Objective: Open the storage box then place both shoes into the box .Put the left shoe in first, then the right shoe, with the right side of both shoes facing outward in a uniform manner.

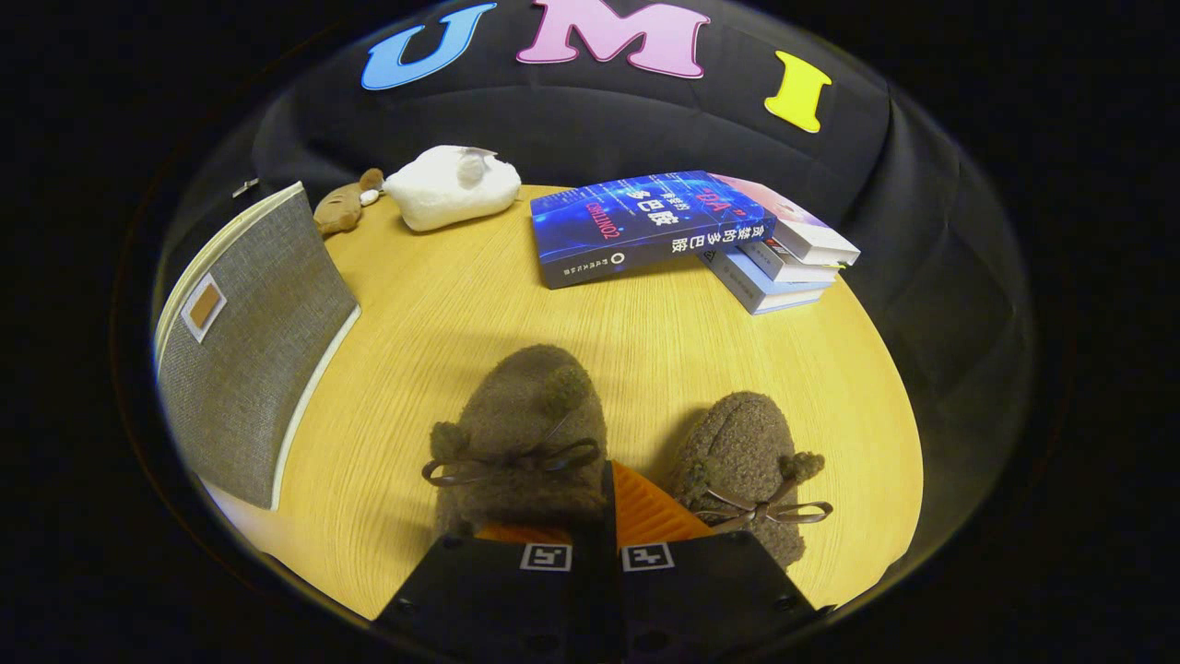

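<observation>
Two fuzzy brown shoes with dark bow laces lie on the round wooden table [442, 304]. The bigger-looking left shoe [521, 415] sits right over my left finger, and its rear wall is pinched between my two fingers. My gripper [608, 484] is shut on that shoe, with the fingers almost touching. The right shoe [747, 452] rests just to the right of my right finger, apart from it. The storage box [249, 341], grey fabric with a tan label and a white edge, stands on the table to the left of the shoes. I cannot tell whether it is open.
Beyond the shoes lies a stack of several books [774, 249], with a blue book [627, 226] leaning on it. A white plush toy [452, 189] and a small brown plush [343, 207] sit at the far left of the table, behind the box.
</observation>
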A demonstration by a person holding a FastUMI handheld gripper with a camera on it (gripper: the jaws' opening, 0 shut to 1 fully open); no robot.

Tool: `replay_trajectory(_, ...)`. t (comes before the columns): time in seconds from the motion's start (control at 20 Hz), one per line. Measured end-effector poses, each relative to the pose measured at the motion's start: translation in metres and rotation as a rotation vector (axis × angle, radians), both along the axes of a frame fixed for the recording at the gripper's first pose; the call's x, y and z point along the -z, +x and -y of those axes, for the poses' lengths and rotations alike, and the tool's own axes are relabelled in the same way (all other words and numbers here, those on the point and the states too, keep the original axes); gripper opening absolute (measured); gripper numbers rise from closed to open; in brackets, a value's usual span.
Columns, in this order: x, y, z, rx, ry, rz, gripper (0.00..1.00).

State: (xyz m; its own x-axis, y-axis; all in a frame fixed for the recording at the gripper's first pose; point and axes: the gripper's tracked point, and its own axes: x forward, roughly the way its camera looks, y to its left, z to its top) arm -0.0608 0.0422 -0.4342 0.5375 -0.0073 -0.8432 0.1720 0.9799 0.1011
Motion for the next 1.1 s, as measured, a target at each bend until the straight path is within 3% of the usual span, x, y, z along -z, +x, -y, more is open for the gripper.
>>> replay_trajectory(0.4, -0.059, 0.002, 0.01, 0.067, 0.082, 0.055, 0.05)
replay_trajectory(0.75, -0.159, 0.022, 0.006, 0.039, 0.105, 0.183, 0.05)
replay_trajectory(1.1, -0.265, 0.061, -0.037, -0.011, 0.166, 0.296, 0.05)
